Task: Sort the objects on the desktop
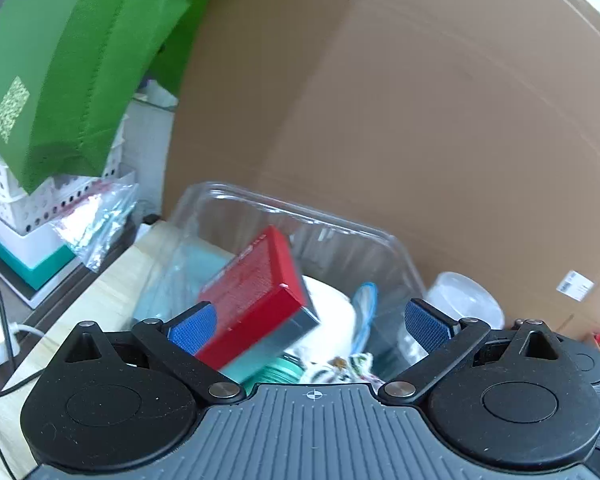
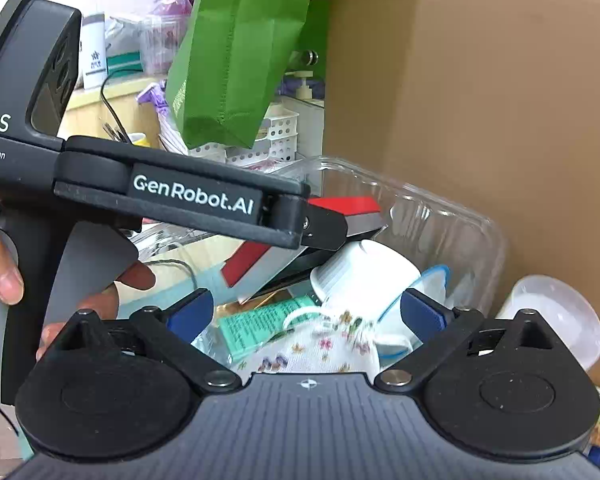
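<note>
A red and grey box (image 1: 256, 300) tilts over a clear plastic bin (image 1: 364, 236), blurred, and rests against my left pad (image 1: 194, 330). My left gripper (image 1: 316, 326) is open wide, so the box sits loose between the jaws. In the right wrist view the left gripper's finger lies across the red box (image 2: 348, 206) above the bin (image 2: 472, 232). The bin holds a white cup (image 2: 364, 268), a green packet (image 2: 260, 324) and a floral cloth (image 2: 320, 350). My right gripper (image 2: 306, 312) is open and empty, just in front of the bin.
A large cardboard box (image 1: 420, 120) stands behind the bin. A green bag (image 1: 60, 72) hangs at the left over white perforated baskets (image 1: 16, 196). A clear round lid (image 2: 556, 328) lies right of the bin. A cable (image 1: 4, 320) runs at the left edge.
</note>
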`<move>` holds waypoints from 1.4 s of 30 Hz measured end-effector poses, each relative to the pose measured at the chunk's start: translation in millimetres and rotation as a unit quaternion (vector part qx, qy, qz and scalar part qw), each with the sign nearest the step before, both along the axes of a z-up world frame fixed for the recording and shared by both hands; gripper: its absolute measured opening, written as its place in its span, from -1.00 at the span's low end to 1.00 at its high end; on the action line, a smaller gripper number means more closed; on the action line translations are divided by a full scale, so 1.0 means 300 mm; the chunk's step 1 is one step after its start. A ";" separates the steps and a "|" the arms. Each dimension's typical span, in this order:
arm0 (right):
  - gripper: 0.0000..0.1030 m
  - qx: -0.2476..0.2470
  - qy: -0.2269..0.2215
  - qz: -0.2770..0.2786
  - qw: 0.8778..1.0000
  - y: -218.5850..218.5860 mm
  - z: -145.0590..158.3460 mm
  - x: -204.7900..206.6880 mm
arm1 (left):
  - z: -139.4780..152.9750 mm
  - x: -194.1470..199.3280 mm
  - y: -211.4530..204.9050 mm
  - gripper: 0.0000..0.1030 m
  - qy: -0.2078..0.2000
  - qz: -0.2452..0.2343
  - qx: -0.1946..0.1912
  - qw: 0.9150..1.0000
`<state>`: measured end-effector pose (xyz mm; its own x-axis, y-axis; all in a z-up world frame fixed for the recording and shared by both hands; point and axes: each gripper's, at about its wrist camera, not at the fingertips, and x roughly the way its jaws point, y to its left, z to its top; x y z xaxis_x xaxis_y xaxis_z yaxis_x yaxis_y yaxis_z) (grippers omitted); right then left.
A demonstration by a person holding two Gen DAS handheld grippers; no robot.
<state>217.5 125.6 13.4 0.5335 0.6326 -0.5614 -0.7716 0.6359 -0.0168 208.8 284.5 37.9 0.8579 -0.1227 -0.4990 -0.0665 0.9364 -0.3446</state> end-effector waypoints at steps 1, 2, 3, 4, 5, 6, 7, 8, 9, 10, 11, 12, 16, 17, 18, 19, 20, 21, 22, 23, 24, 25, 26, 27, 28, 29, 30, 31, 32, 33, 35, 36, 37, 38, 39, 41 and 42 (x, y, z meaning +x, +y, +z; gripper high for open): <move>0.95 0.002 0.002 -0.001 1.000 -0.014 0.005 -0.008 | 0.003 -0.008 -0.013 1.00 -0.001 -0.001 0.007 1.000; 0.95 0.005 0.003 -0.002 1.000 -0.023 0.008 -0.014 | 0.008 -0.016 -0.027 1.00 -0.003 -0.003 0.014 1.000; 0.95 0.007 0.004 -0.004 1.000 -0.018 0.009 -0.010 | 0.011 -0.023 -0.037 1.00 -0.004 -0.005 0.020 1.000; 0.95 0.009 0.005 -0.006 1.000 -0.029 0.013 -0.017 | 0.012 -0.028 -0.045 1.00 -0.006 -0.007 0.024 1.000; 0.96 0.010 0.006 -0.009 1.000 -0.039 0.018 -0.023 | 0.017 -0.041 -0.057 1.00 -0.008 -0.009 0.027 1.000; 0.96 0.010 0.007 -0.012 1.000 -0.053 0.024 -0.035 | 0.024 -0.055 -0.071 1.00 -0.011 -0.010 0.030 0.999; 0.96 0.013 0.006 -0.013 1.000 -0.068 0.030 -0.046 | 0.029 -0.068 -0.082 1.00 -0.013 -0.012 0.031 0.999; 0.96 0.017 0.005 -0.014 1.000 -0.083 0.036 -0.055 | 0.035 -0.085 -0.095 1.00 -0.017 -0.014 0.033 0.999; 0.97 0.021 0.006 -0.017 1.000 -0.105 0.040 -0.070 | 0.041 -0.104 -0.106 1.00 -0.022 -0.016 0.033 0.999; 0.99 0.024 0.008 -0.022 0.999 -0.127 0.046 -0.086 | 0.047 -0.124 -0.120 1.00 -0.025 -0.017 0.033 0.999; 0.99 0.028 0.009 -0.025 0.999 -0.147 0.051 -0.101 | 0.053 -0.145 -0.136 1.00 -0.029 -0.019 0.034 0.999; 0.99 0.031 0.010 -0.028 0.999 -0.165 0.055 -0.114 | 0.058 -0.169 -0.153 1.00 -0.033 -0.021 0.035 0.999; 0.99 0.042 0.015 -0.048 0.998 -0.262 0.060 -0.188 | 0.069 -0.253 -0.236 1.00 -0.028 -0.026 0.048 0.998; 0.99 0.044 0.017 -0.056 0.997 -0.284 0.058 -0.204 | 0.069 -0.273 -0.255 1.00 -0.024 -0.027 0.048 0.998; 0.99 0.045 0.018 -0.066 0.997 -0.304 0.055 -0.222 | 0.067 -0.294 -0.276 1.00 -0.021 -0.028 0.046 0.998; 0.99 0.045 0.018 -0.076 0.996 -0.324 0.053 -0.239 | 0.064 -0.313 -0.298 1.00 -0.017 -0.027 0.047 0.998; 0.99 0.045 0.017 -0.087 0.995 -0.342 0.049 -0.259 | 0.059 -0.331 -0.321 1.00 -0.013 -0.027 0.052 0.998; 0.99 0.045 0.016 -0.096 0.994 -0.358 0.043 -0.277 | 0.054 -0.348 -0.345 1.00 -0.009 -0.026 0.060 0.998; 0.99 0.045 0.015 -0.102 0.994 -0.372 0.036 -0.290 | 0.047 -0.362 -0.365 1.00 -0.006 -0.025 0.071 0.997; 0.99 0.044 0.016 -0.108 0.993 -0.385 0.028 -0.304 | 0.039 -0.377 -0.387 1.00 -0.005 -0.025 0.083 0.996; 0.99 0.041 0.017 -0.113 0.993 -0.392 0.018 -0.318 | 0.031 -0.390 -0.406 1.00 -0.004 -0.022 0.096 0.995; 0.99 0.036 0.017 -0.116 0.992 -0.398 0.009 -0.332 | 0.022 -0.405 -0.423 1.00 -0.003 -0.017 0.107 0.994; 0.99 0.032 0.017 -0.116 0.993 -0.403 0.000 -0.345 | 0.015 -0.417 -0.438 1.00 -0.002 -0.013 0.117 0.993; 0.99 0.028 0.017 -0.117 0.993 -0.406 -0.009 -0.357 | 0.008 -0.428 -0.451 1.00 0.001 -0.010 0.126 0.992; 0.99 0.025 0.018 -0.118 0.993 -0.407 -0.018 -0.369 | 0.004 -0.436 -0.463 1.00 0.005 -0.008 0.134 0.991; 0.99 0.023 0.019 -0.119 0.992 -0.407 -0.026 -0.379 | -0.001 -0.444 -0.469 1.00 0.008 -0.007 0.139 0.990; 0.99 0.022 0.021 -0.119 0.992 -0.407 -0.034 -0.387 | -0.006 -0.452 -0.474 1.00 0.010 -0.007 0.142 0.990; 0.99 0.021 0.021 -0.118 0.993 -0.406 -0.038 -0.393 | -0.010 -0.460 -0.479 1.00 0.013 -0.005 0.145 0.989; 0.99 0.019 0.021 -0.119 0.993 -0.403 -0.042 -0.402 | -0.015 -0.465 -0.480 1.00 0.016 -0.002 0.146 0.989; 0.99 0.017 0.021 -0.119 0.992 -0.400 -0.045 -0.408 | -0.018 -0.472 -0.481 1.00 0.019 0.001 0.146 0.989; 0.99 0.013 0.018 -0.119 0.993 -0.392 -0.050 -0.423 | -0.024 -0.482 -0.482 1.00 0.022 0.000 0.144 0.989; 0.99 0.010 0.016 -0.118 0.993 -0.388 -0.053 -0.431 | -0.025 -0.485 -0.482 1.00 0.023 -0.001 0.143 0.989; 0.99 0.008 0.014 -0.117 0.993 -0.385 -0.055 -0.437 | -0.026 -0.489 -0.482 1.00 0.023 -0.001 0.142 0.990; 0.99 0.006 0.011 -0.117 0.993 -0.382 -0.056 -0.442 | -0.027 -0.491 -0.481 1.00 0.024 0.001 0.142 0.990; 0.99 0.003 0.009 -0.117 0.993 -0.380 -0.056 -0.447 | -0.027 -0.492 -0.481 1.00 0.024 0.002 0.143 0.989; 0.99 -0.003 0.003 -0.119 0.993 -0.375 -0.056 -0.455 | -0.028 -0.494 -0.482 1.00 0.024 0.004 0.144 0.989; 0.99 -0.005 0.000 -0.119 0.993 -0.374 -0.056 -0.458 | -0.029 -0.495 -0.482 1.00 0.024 0.005 0.143 0.989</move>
